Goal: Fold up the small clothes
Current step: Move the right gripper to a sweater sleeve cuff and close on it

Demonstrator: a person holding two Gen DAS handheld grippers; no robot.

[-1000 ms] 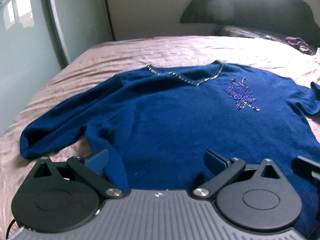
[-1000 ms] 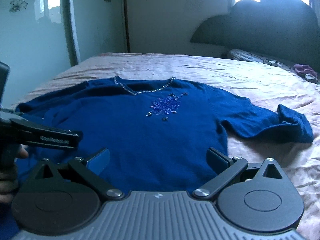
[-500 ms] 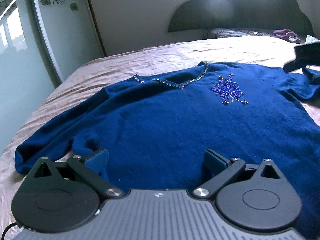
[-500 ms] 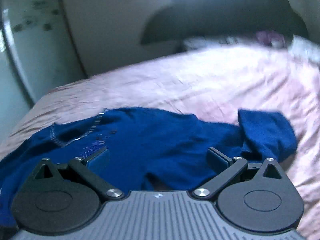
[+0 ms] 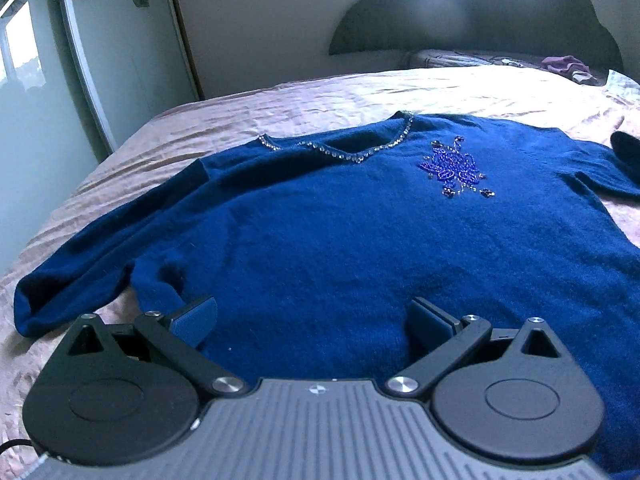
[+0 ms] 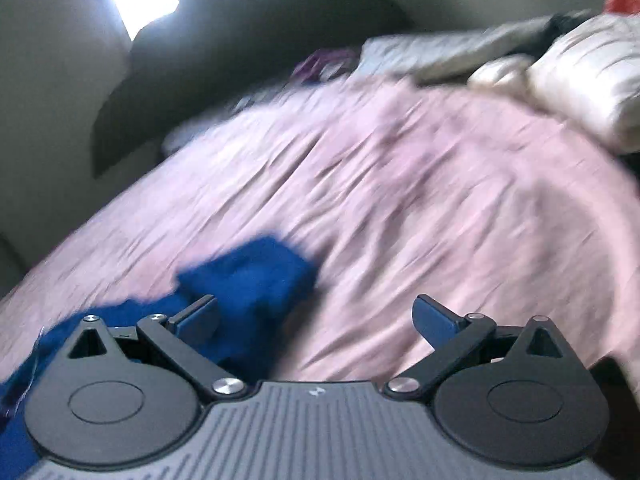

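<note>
Two grippers are in use, one per view.

Left wrist view: the left gripper [image 5: 314, 316] hovers over the lower hem of a blue sweater [image 5: 340, 240], jaws spread wide, nothing between them. The sweater lies flat, front up, on the pink bedspread [image 5: 320, 92], occupying the near half of the bed. Its beaded neckline [image 5: 352, 152] points toward the headboard [image 5: 472, 12]. A beaded motif [image 5: 454, 168] sits on the chest. One sleeve [image 5: 92, 272] extends toward the left edge of the bed. A mirrored wardrobe door [image 5: 40, 100] stands beside that edge.

Right wrist view: the picture is motion-blurred. The right gripper [image 6: 316, 320] is also spread wide and holds nothing. The sweater's other sleeve [image 6: 256, 276] lies bunched on the bedspread, just beyond the left finger [image 6: 198, 318]. Pillows [image 6: 580, 68] lie at the far right corner of the bed.
</note>
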